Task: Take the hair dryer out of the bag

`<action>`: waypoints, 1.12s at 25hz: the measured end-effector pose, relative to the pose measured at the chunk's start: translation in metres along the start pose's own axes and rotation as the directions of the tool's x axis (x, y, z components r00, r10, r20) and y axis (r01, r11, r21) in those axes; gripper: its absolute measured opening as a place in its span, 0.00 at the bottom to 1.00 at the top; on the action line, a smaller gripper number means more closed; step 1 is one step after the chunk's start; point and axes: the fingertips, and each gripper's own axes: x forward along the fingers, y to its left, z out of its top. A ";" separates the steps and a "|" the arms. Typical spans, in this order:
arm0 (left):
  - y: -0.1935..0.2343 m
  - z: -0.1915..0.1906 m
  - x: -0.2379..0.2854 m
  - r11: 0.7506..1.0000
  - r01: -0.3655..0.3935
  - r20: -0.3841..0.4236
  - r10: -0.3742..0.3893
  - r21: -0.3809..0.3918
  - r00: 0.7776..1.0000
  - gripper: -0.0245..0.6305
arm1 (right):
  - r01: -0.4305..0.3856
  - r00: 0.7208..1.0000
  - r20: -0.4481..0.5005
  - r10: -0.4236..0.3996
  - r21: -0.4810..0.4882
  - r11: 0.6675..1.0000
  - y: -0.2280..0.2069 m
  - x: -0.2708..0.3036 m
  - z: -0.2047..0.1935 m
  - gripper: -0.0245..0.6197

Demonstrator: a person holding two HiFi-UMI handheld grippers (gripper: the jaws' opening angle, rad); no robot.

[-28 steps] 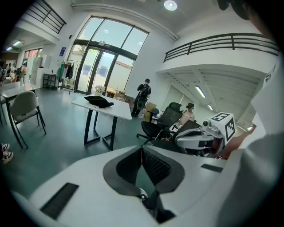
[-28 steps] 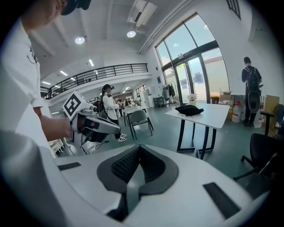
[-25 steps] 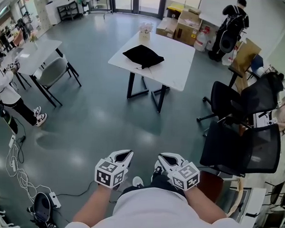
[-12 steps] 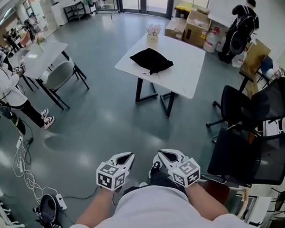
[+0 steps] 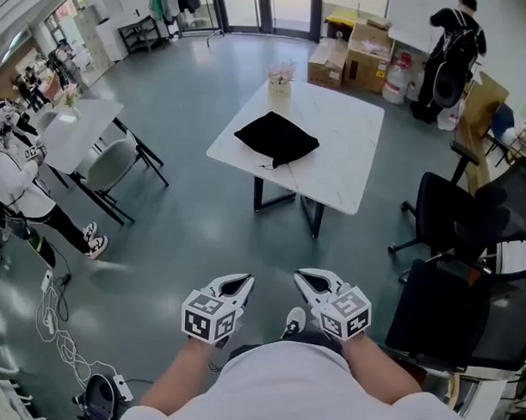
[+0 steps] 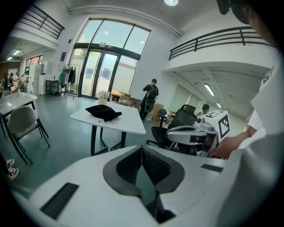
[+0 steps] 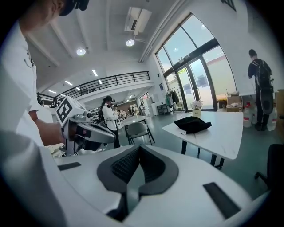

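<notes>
A soft black fabric drawstring bag (image 5: pixel 277 138) lies slumped on the white rectangular table with black legs (image 5: pixel 342 160), in the left half of the top, close to the left edge and nearer the near-left corner than the middle. The hair dryer cannot be seen from any view. A small pale vase of flowers (image 5: pixel 281 76) stands at the table's far-left corner, apart from the bag.

The left gripper (image 5: pixel 241 282) and the right gripper (image 5: pixel 305 276) are held side by side low in front of the person's white-shirted torso, over the grey-green floor and well apart from the table. Both point toward the table. In the left gripper view the jaws are together with nothing between them, and the bag (image 6: pixel 103 111) shows far ahead. In the right gripper view the jaws are likewise pressed together and empty, with the bag (image 7: pixel 192 124) ahead on the tabletop.

Black mesh office chairs (image 5: pixel 444 211) stand off the table's right side, and brown cardboard boxes (image 5: pixel 354 57) sit on the floor beyond its far edge
</notes>
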 end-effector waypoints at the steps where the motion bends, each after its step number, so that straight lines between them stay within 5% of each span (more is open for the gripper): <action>1: 0.002 0.007 0.010 1.000 0.000 -0.005 0.000 0.006 1.000 0.06 | -0.001 1.000 0.003 0.001 -0.006 1.000 -0.009 0.001 0.005 0.06; 13: 0.024 0.044 0.073 0.999 -0.003 -0.045 0.005 0.032 0.999 0.06 | 0.017 0.999 -0.049 -0.015 0.035 0.999 -0.079 0.021 -0.003 0.06; 21: 0.076 0.058 0.106 0.999 0.019 -0.084 -0.016 0.028 0.996 0.06 | 0.043 0.997 -0.058 -0.042 0.020 0.999 -0.107 0.067 0.012 0.06; 28: 0.130 0.126 0.149 0.989 0.108 -0.060 -0.102 0.101 0.993 0.06 | 0.133 0.987 -0.091 -0.129 0.044 0.990 -0.143 0.113 0.039 0.06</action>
